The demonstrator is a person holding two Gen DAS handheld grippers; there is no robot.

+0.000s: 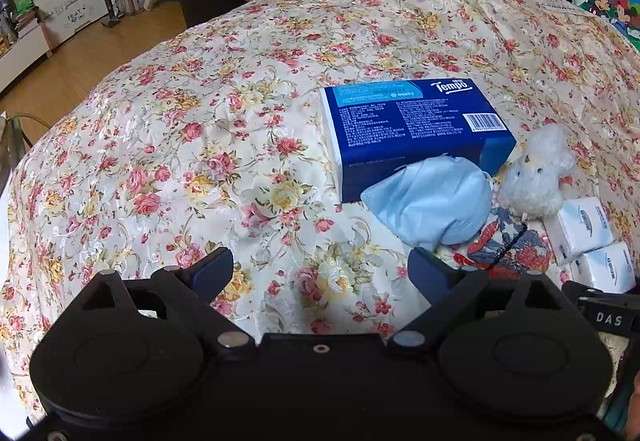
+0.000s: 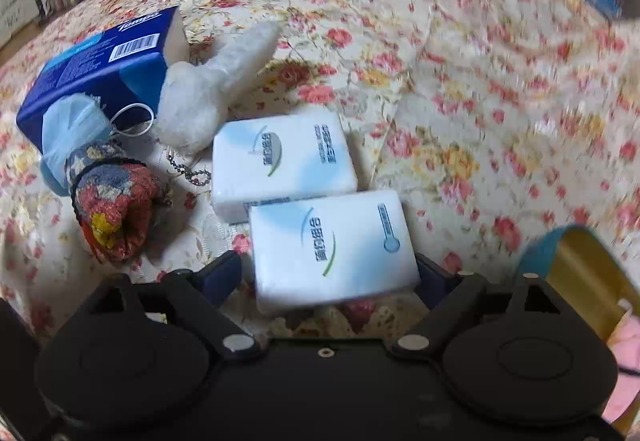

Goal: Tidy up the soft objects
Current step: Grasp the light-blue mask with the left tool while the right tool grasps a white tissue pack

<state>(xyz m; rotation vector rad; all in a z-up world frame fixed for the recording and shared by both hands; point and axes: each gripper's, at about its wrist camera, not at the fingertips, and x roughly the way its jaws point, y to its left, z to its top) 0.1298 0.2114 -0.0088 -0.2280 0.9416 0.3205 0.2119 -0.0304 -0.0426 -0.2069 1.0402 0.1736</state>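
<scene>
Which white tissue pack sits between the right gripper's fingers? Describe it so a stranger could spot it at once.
Start at the big blue Tempo tissue pack on the floral bedspread, then go past the white plush toy to two white tissue packs lying side by side. It is the nearer pack, which lies between the fingers of the right gripper; the farther pack lies beside the plush toy.

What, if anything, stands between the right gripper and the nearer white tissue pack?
Nothing visible does. The nearer white tissue pack already lies between the right gripper's spread fingers on the floral bedspread. The second white tissue pack touches its far edge, not the approach side.
</scene>
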